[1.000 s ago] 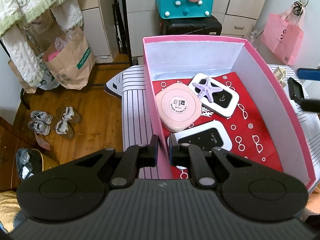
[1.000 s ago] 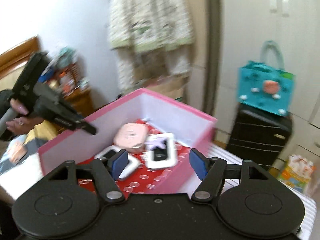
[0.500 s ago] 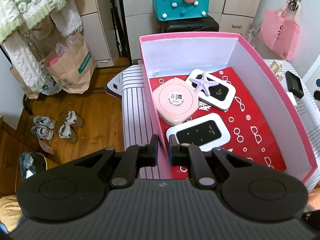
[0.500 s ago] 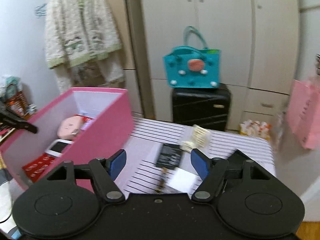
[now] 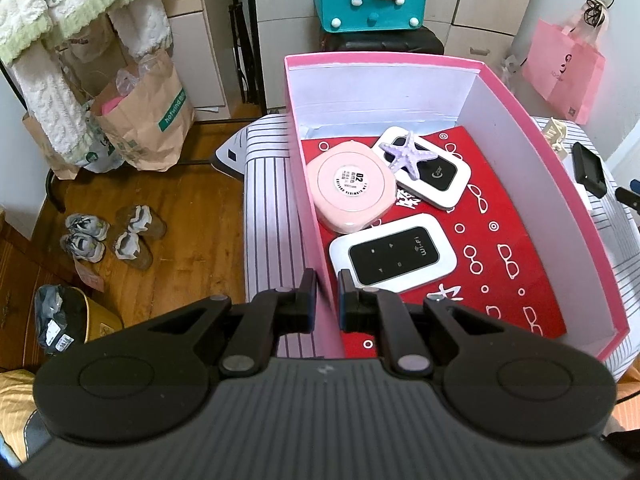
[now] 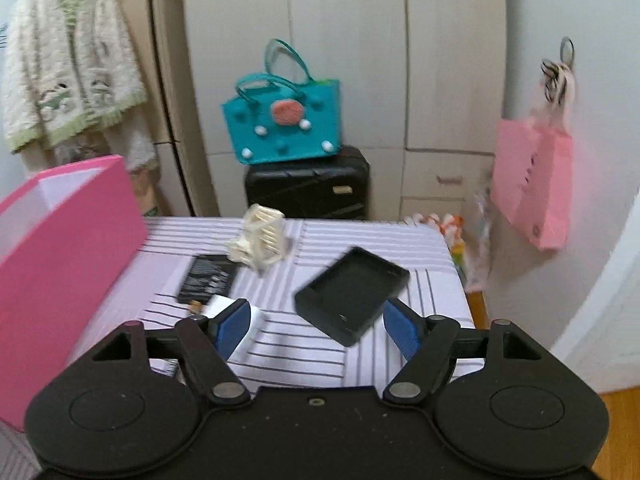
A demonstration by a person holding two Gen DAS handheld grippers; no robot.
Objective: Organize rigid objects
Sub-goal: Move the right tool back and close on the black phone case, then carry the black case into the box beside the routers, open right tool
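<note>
1. Clearly the step in hand is picking up the next loose item: the right gripper [image 6: 316,330] has its jaws apart with nothing pressed between them, and it faces the black charger cradle [image 6: 352,294] lying on the striped tabletop [image 6: 360,240], just right of centre.
2. To do it well, I would square the blue pads [image 6: 232,326] to the cradle's two long sides before closing, since it lies skewed to the jaws; a grip on its corners would likely let it twist out.
3. Lower until the pads straddle its walls, not its raised rim, then close firmly; it looks stiff and light.
4. Left of the cradle lie a flat black battery [image 6: 208,278] and, just behind it, a cream hair claw clip [image 6: 260,240], so approach without sweeping them.
5. Meanwhile the left gripper [image 5: 326,298] is clamped on the near left wall of the pink box [image 5: 384,58], steadying it.
6. Inside the box, on a red printed liner [image 5: 500,240], sit a round pink case [image 5: 352,186] at the left, a white Wi-Fi router [image 5: 394,258] nearest, and a second white router [image 5: 436,178] farther back with a lilac starfish [image 5: 406,156] on top. The near right part of the liner is free.
</note>
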